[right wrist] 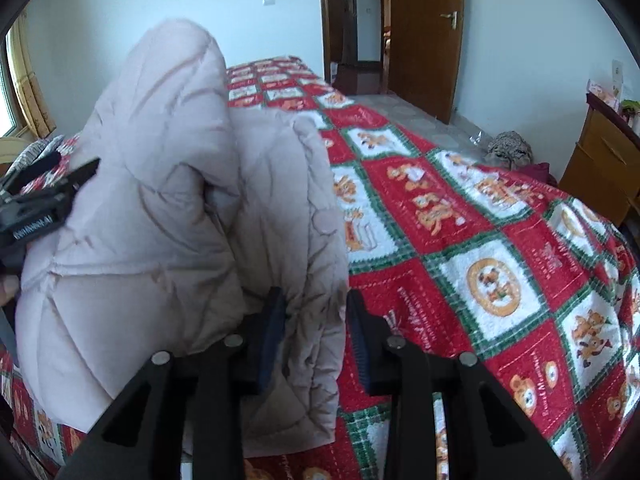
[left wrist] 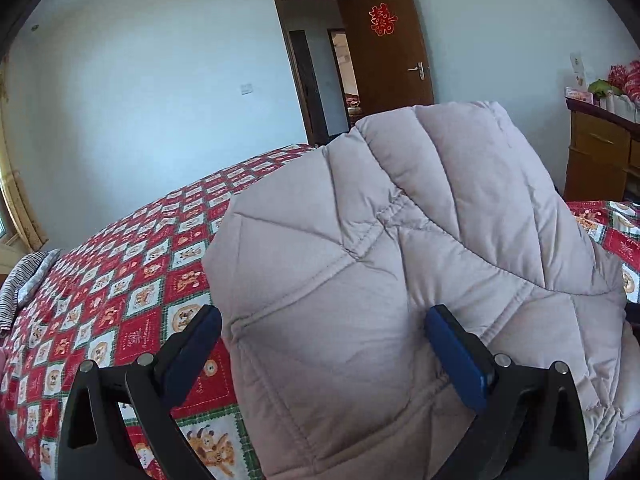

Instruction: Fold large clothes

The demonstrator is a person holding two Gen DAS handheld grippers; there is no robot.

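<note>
A pale pink quilted puffer jacket [left wrist: 420,240] lies bunched up on the bed; it also shows in the right wrist view [right wrist: 160,200]. My left gripper [left wrist: 324,320] is open, its blue-padded fingers [left wrist: 456,352] wide apart around a puffy fold of the jacket. My right gripper [right wrist: 316,320] has its fingers [right wrist: 272,328] on either side of the jacket's right edge, with a gap between them; the fabric sits between the pads. The left gripper's black body [right wrist: 40,208] shows at the left of the right wrist view.
The bed is covered by a red, white and green patterned blanket [right wrist: 480,260]. A striped cloth [left wrist: 24,280] lies at the bed's far left. A wooden cabinet [left wrist: 600,152] stands at the right, an open brown door [left wrist: 384,48] behind. Dark items [right wrist: 512,148] lie on the floor.
</note>
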